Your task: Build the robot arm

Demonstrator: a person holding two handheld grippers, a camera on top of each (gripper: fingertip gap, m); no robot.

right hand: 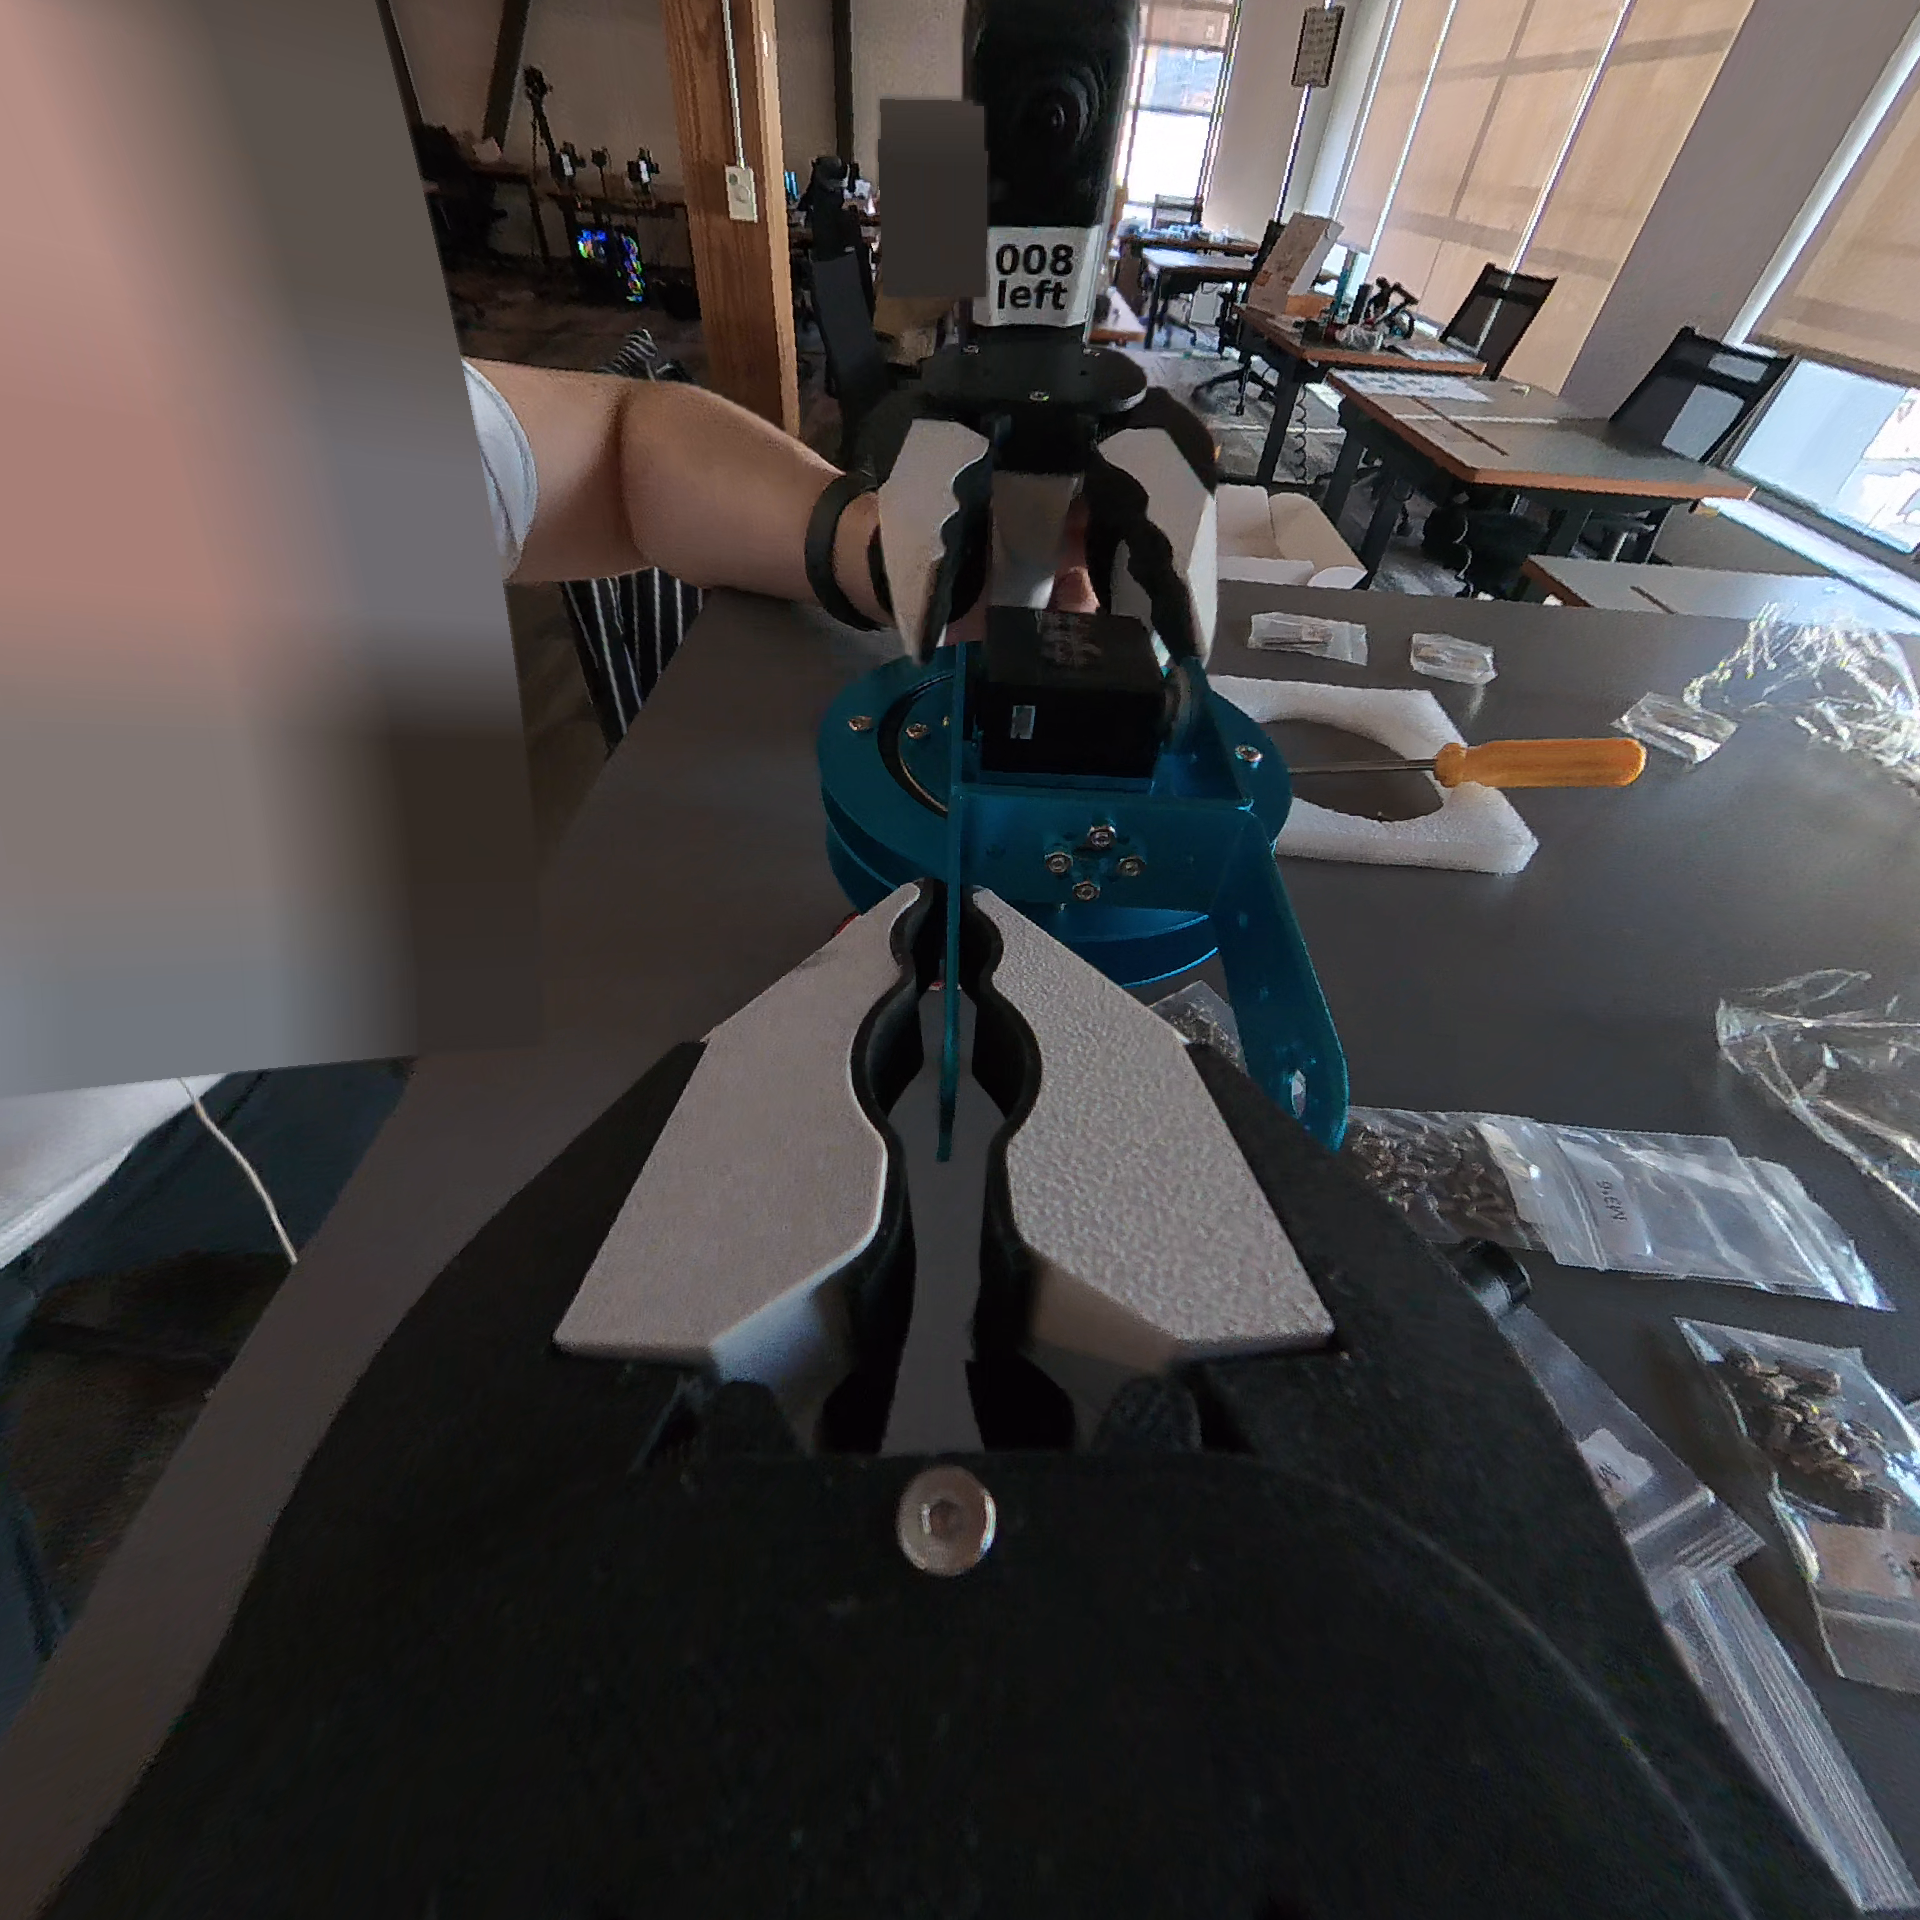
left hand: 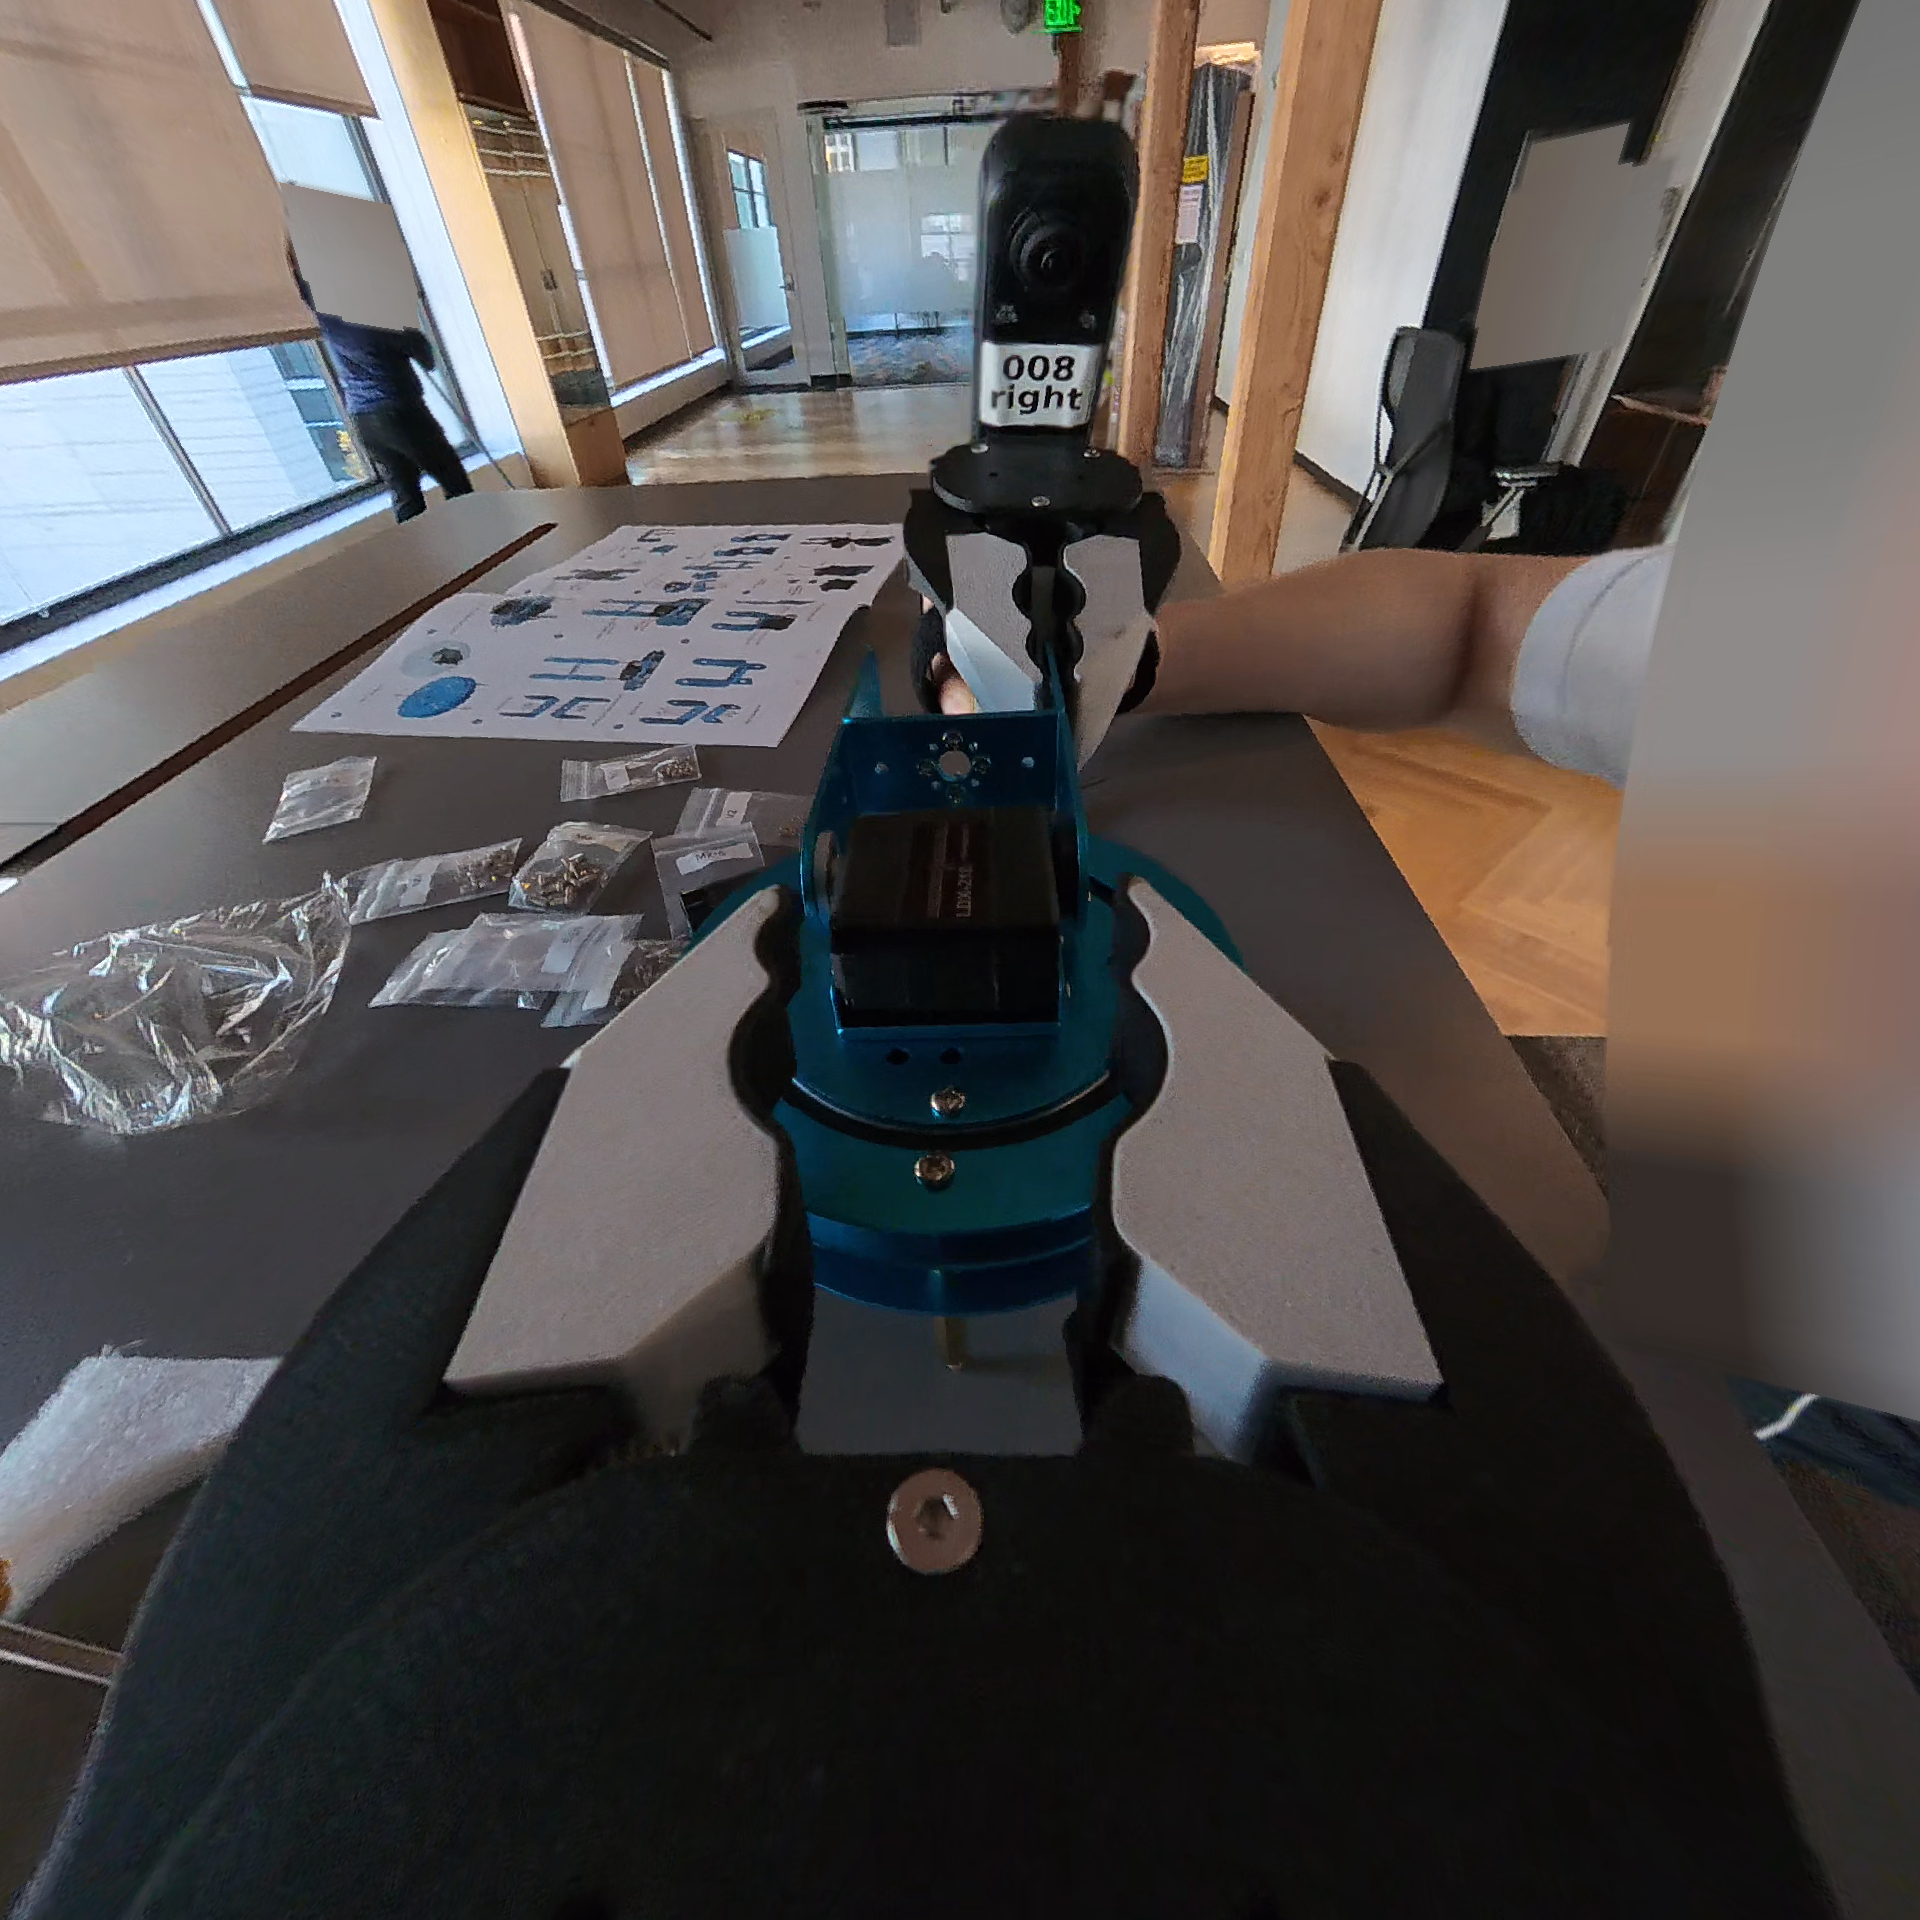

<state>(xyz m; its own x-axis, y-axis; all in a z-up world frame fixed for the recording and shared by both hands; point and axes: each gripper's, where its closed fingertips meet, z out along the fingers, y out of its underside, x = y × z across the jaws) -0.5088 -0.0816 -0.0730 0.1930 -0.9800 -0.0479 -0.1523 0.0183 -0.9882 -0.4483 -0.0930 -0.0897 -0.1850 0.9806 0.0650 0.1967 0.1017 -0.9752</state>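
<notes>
A blue round metal base stands on the dark table with a black servo mounted in a blue bracket on top. My left gripper straddles the servo, and its inner pads press the sides of the round base. A blue U-shaped bracket reaches over the servo from the far side. My right gripper is shut on that bracket's thin side plate. Each gripper faces the other: the right gripper shows in the left wrist view, and the left gripper shows in the right wrist view.
Several small bags of screws and crumpled clear wrap lie left of the base, with a printed sheet beyond. A white foam tray and an orange-handled screwdriver lie by the base. The table edge is close. A person stands by the window.
</notes>
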